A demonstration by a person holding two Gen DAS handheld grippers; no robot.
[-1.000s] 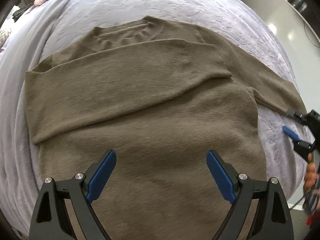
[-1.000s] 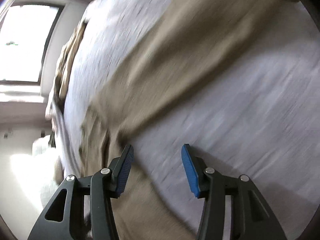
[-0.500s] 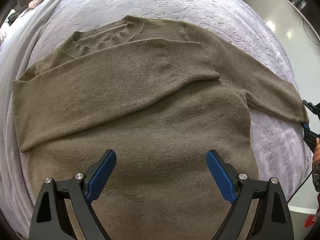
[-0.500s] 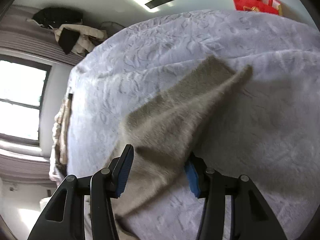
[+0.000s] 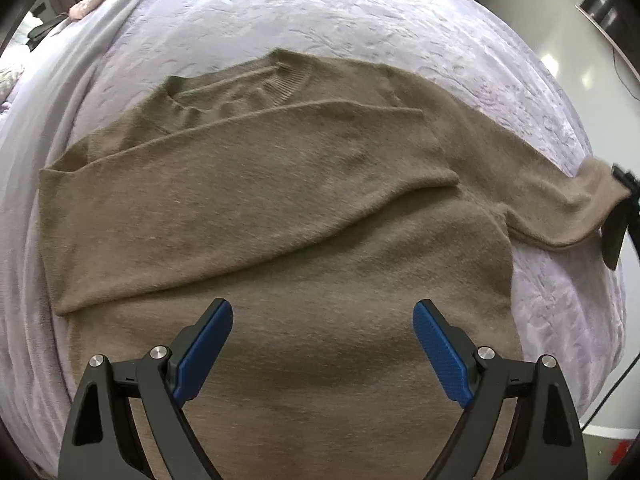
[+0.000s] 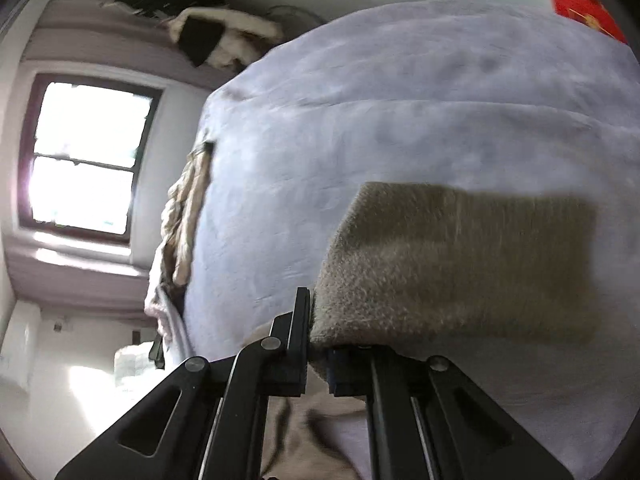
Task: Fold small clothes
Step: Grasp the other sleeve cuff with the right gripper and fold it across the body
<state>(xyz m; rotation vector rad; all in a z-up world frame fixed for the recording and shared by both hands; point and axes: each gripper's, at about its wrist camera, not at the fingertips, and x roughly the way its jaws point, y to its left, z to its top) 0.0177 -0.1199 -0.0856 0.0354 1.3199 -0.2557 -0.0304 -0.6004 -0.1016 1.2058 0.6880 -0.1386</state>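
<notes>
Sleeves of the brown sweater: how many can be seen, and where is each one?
2. One sleeve lies folded across the chest of the sweater. The other sleeve stretches out toward the bed's edge, its cuff pinched in the shut right gripper.

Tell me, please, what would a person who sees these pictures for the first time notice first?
First, the large brown sweater spread flat on the pale lilac bedspread, with one sleeve already folded across its chest. Next, the right gripper, shut on the cuff of the other sleeve and lifting it off the bed. The left gripper hangs open above the sweater's lower part.
</notes>
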